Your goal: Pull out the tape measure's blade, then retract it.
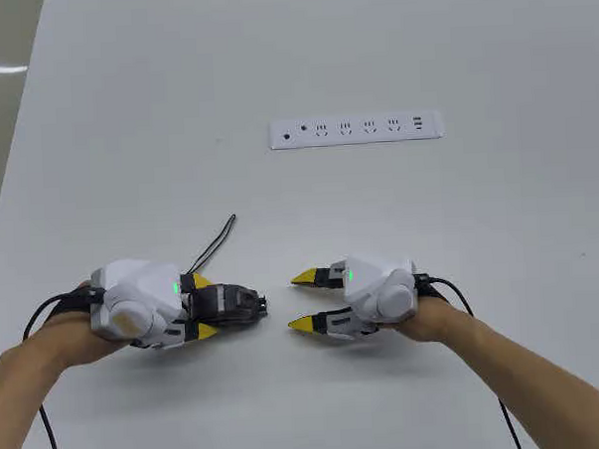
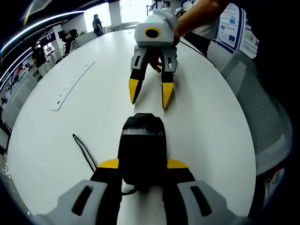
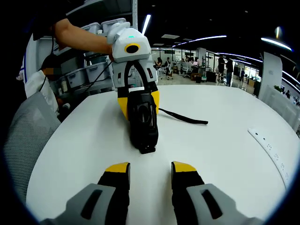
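Note:
A black tape measure [image 1: 233, 303] lies on the white table, held between the yellow-tipped fingers of my left gripper [image 1: 201, 306], which is shut on its body. It fills the middle of the left gripper view [image 2: 142, 149], with its black wrist strap [image 2: 84, 152] trailing off to the left. In the right gripper view the tape measure [image 3: 144, 121] points its front end at me, and no blade is pulled out. My right gripper [image 1: 305, 301] stands open a short way to the right of it, empty, its fingertips [image 3: 117, 168] apart from the case.
A white power strip [image 1: 355, 130] lies further back on the table. The table [image 1: 429, 219] is bare around both grippers. Black cables run from each gripper back along the person's arms. An office with people shows in the background of the gripper views.

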